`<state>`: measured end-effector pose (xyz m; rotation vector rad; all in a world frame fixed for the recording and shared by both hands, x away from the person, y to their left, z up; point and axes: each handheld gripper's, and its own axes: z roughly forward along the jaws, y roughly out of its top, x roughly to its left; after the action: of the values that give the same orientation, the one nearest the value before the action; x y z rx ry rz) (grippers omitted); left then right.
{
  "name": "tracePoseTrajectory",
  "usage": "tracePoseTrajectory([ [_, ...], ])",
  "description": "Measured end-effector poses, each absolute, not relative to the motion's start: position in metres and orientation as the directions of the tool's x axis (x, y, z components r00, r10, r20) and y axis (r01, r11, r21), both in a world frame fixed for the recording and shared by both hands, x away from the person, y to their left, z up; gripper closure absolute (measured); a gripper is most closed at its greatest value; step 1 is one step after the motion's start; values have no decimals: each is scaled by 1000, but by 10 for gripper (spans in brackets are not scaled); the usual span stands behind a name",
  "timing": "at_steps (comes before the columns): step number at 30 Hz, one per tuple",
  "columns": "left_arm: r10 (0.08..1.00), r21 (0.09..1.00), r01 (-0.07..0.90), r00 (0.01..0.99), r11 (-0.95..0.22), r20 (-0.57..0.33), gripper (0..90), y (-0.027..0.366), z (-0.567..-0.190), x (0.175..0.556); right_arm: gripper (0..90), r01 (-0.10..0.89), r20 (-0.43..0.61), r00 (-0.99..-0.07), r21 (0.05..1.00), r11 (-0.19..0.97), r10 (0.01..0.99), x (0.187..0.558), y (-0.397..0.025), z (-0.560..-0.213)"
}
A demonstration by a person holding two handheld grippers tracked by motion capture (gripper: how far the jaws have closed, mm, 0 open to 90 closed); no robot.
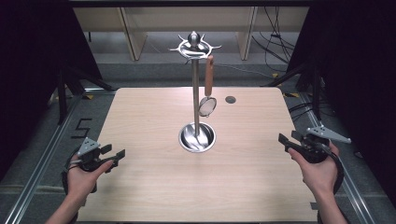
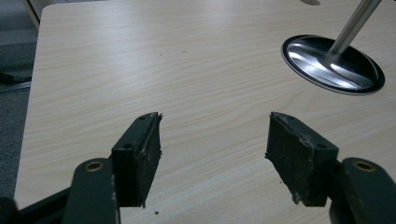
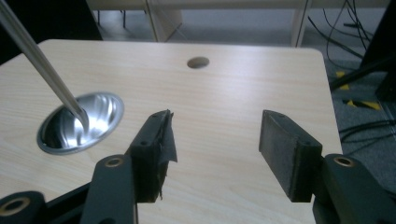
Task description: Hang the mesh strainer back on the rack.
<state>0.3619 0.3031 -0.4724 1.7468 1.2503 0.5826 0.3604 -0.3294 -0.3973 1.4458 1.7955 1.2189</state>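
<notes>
Strainer [image 1: 207, 105] hangs vertical from rack hook [image 1: 194, 46], up and fwd of both; right hand-held gripper [image 1: 290, 142] nearer than left hand-held gripper [image 1: 115, 156]. Both agape, empty, low at bench [image 1: 154, 186] edges.

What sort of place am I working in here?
Likely a lab recording rig, not a kitchen: a bare wooden table inside black curtains, loose cables on the floor, and a lone utensil stand.
</notes>
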Motion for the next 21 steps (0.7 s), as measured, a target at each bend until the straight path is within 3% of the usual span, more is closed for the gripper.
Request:
tracePoseTrajectory([
  [9, 914, 857, 506, 388, -102, -120, 342, 303, -474, 363, 460, 535, 100, -219, 844, 34, 971, 365, -338, -431],
  [13, 913, 855, 509, 389, -101, -124, 343, 303, -475, 363, 475, 587, 133, -230, 809, 28, 964, 365, -328, -448],
  [16, 910, 854, 510, 395, -106, -123, 342, 302, -475, 363, 485, 614, 66, -297, 777, 138, 953, 366, -321, -459],
  [21, 908, 852, 510, 402, -113, -120, 342, 302, -475, 363, 494, 612, 52, -322, 773, 166, 945, 366, -313, -459],
])
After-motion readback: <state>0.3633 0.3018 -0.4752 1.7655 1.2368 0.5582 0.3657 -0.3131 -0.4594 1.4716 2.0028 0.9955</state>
